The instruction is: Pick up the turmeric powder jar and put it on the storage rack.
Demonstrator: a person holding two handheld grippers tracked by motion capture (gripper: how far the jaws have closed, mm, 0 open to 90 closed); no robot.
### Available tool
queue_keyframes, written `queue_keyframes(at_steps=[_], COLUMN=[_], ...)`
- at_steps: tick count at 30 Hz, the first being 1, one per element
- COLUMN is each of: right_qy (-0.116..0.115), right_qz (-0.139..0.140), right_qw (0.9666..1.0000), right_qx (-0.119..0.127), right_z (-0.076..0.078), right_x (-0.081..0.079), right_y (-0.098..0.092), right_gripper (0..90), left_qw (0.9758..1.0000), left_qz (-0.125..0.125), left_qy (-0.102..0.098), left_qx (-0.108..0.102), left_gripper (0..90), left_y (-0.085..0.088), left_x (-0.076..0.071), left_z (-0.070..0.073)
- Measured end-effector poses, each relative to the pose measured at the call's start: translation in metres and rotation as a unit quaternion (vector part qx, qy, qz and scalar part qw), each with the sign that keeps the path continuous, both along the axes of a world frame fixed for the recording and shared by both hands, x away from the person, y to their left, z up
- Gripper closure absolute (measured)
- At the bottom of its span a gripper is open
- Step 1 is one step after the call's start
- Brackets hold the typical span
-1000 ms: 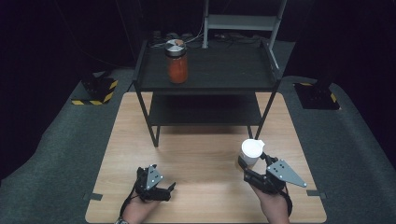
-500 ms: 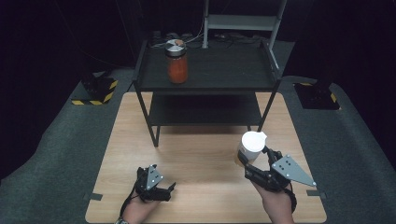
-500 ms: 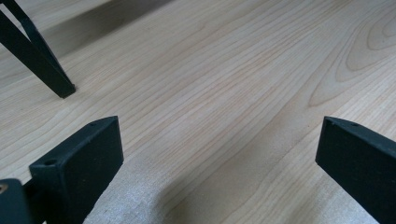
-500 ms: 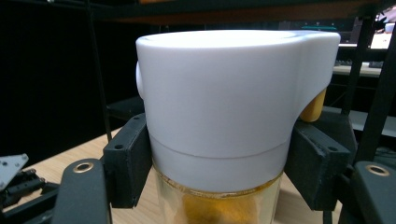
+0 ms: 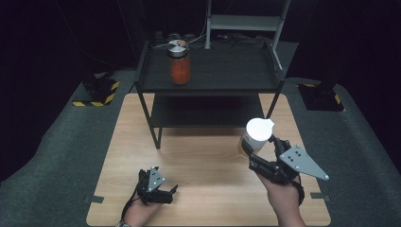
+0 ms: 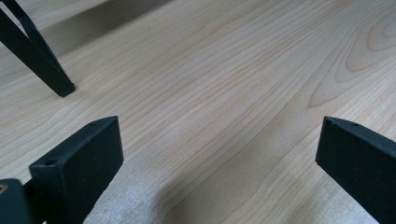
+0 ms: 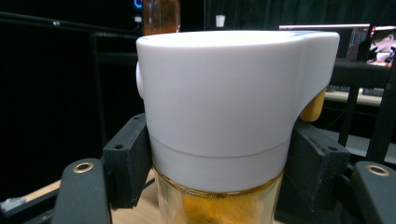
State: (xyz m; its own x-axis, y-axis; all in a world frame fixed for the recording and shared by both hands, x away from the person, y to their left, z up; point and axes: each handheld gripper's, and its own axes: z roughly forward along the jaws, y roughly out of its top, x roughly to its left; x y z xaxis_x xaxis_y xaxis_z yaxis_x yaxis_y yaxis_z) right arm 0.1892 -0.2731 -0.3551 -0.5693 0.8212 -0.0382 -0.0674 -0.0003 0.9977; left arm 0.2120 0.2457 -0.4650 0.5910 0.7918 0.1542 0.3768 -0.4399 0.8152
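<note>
While the right gripper [image 5: 255,153] clamps the white-lidded jar [image 5: 257,134] in front of the shelf [image 5: 208,75], clear of the table [image 5: 208,161], the lift looks underway. Left gripper [image 5: 163,191] rests open. Next, probably carry it onto the shelf beside the red jar [image 5: 179,64].

The right gripper [image 5: 259,150], clamped on the white-lidded glass jar of yellow contents [image 5: 255,136], has risen from the light wooden tabletop [image 5: 203,161]. In the high view, the jar now appears closer to the black metal shelf unit [image 5: 208,90].
</note>
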Motion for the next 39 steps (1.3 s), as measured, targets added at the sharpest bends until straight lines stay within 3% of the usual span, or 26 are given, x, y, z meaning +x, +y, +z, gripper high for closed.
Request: queue_keyframes(at_steps=[10, 22, 39], right_qy=[-0.023, -0.031, -0.034], right_qz=[0.000, -0.001, -0.008], right_qw=[0.9997, 0.9995, 0.9993], right_qx=[-0.003, 0.011, 0.012], right_z=[0.022, 0.041, 0.068], right_x=[0.009, 0.023, 0.048], right_y=[0.005, 0.011, 0.021], right_gripper=[30.1, 30.2, 30.1], left_qw=[1.0000, 1.0000, 1.0000], left_qz=[-0.002, -0.003, -0.007], left_qy=[0.000, 0.001, 0.005], left_qx=[0.000, -0.002, 0.000], left_gripper=[1.0, 1.0, 1.0], left_y=[0.000, 0.001, 0.001], left_x=[0.000, 0.001, 0.003], left_z=[0.000, 0.000, 0.001])
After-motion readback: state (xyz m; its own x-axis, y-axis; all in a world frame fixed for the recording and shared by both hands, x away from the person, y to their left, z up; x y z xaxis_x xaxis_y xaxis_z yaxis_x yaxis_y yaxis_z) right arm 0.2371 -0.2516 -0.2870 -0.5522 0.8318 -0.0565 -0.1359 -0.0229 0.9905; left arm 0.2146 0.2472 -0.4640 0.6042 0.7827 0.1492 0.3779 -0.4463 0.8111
